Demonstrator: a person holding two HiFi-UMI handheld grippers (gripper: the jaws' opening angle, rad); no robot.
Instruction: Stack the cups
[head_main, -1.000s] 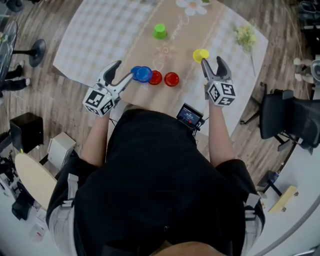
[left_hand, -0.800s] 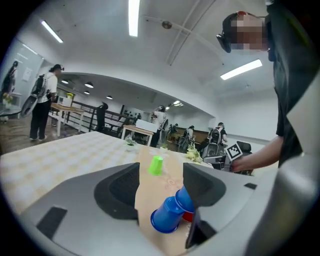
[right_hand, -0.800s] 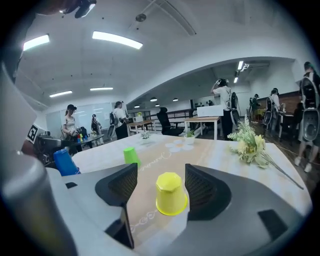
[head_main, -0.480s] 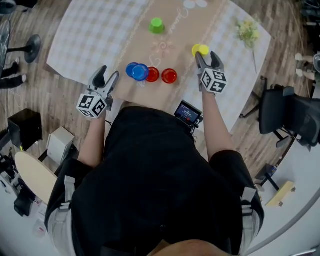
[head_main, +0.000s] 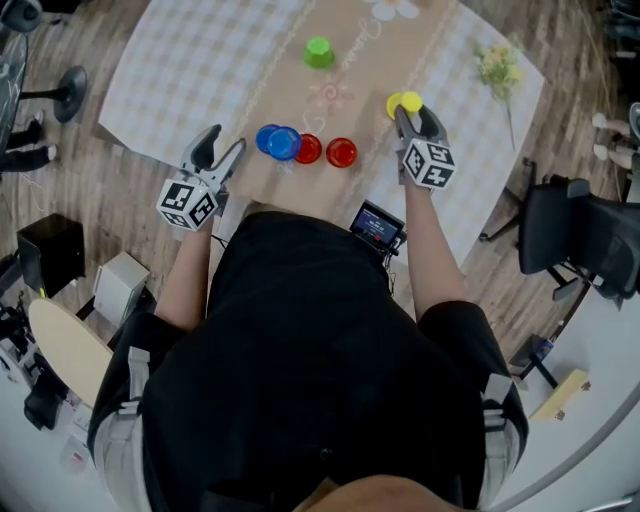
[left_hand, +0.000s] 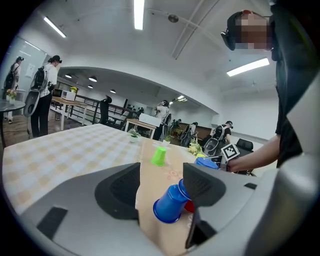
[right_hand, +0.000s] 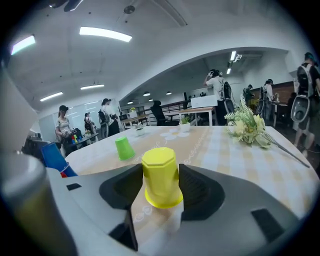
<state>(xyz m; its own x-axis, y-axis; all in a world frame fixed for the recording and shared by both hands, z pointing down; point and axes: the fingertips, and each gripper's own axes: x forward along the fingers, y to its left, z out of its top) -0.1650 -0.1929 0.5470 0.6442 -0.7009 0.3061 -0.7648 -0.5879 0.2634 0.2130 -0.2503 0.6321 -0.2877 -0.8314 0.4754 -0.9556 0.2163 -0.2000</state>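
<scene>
- Right hand-held gripper (head_main: 412, 118): jaws just closing, clamped on inverted yellow cup (right_hand: 159, 176), likely for stacking.
- Left hand-held gripper (head_main: 226, 142): jaws apart, short of tipped blue cup (left_hand: 170, 202).

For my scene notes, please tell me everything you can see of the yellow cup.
The yellow cup looks like smooth, opaque plastic, with an eight-sided base and a flared round rim. It stands upside down, rim on the tan table runner. The right gripper has its jaws on either side of it; they have just been closing and appear to touch its sides.
</scene>
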